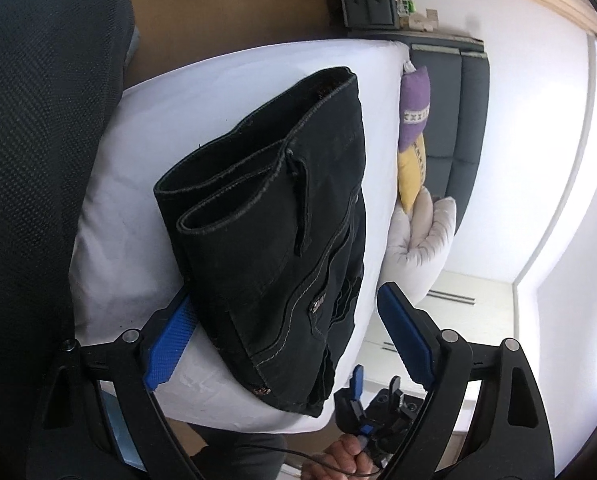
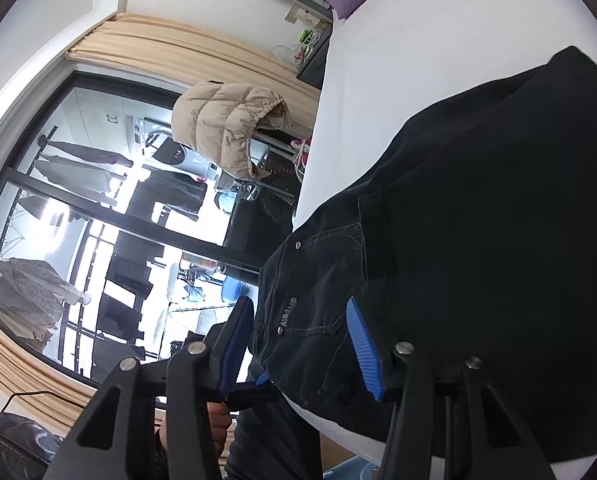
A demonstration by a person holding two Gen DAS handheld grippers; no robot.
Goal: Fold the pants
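The black pants lie folded in a compact stack on the white bed, leg hems on top toward the far end. My left gripper is open, its blue pads either side of the stack's near end, not closed on it. My right gripper is open too, jaws straddling the waist and pocket end of the pants at the bed's edge. The right gripper also shows small in the left wrist view, held by a hand.
A dark mesh chair back stands close on the left. Purple and yellow cushions and a white duvet lie at the bed's far side. A beige puffer jacket hangs by the glass door.
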